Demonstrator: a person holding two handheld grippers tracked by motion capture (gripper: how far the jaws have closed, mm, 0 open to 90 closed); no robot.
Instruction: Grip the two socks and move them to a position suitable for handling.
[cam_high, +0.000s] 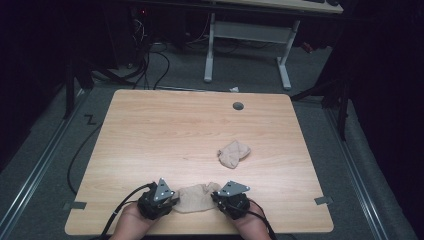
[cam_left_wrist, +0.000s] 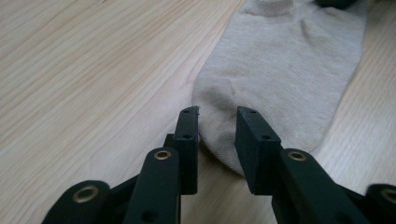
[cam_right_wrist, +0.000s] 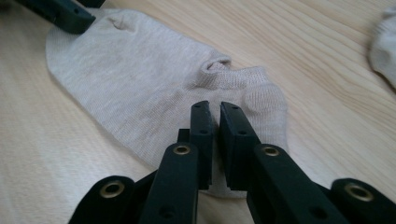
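Beige sock (cam_high: 196, 197) flat on wooden table (cam_high: 165, 130), close to near edge, stretched left to right between both grippers. Toe end toward left, cuff end toward right.

Left gripper (cam_left_wrist: 217, 126) at toe end: jaws apart, straddling rounded toe tip, a clear gap between pads, cloth lying slack between them; not clamped. Seen from above at left end of sock (cam_high: 159, 199).

Right gripper (cam_right_wrist: 216, 121) at cuff end: jaws nearly together, only a narrow slit left, standing over the cuff; whether cloth is pinched in the slit cannot be told. Seen from above at right end of sock (cam_high: 231, 199).

Second sock (cam_high: 233, 152), same beige, bunched into a loose lump, farther out and right of centre, well apart from both grippers.

Grey round cable port (cam_high: 238, 105) near far edge.
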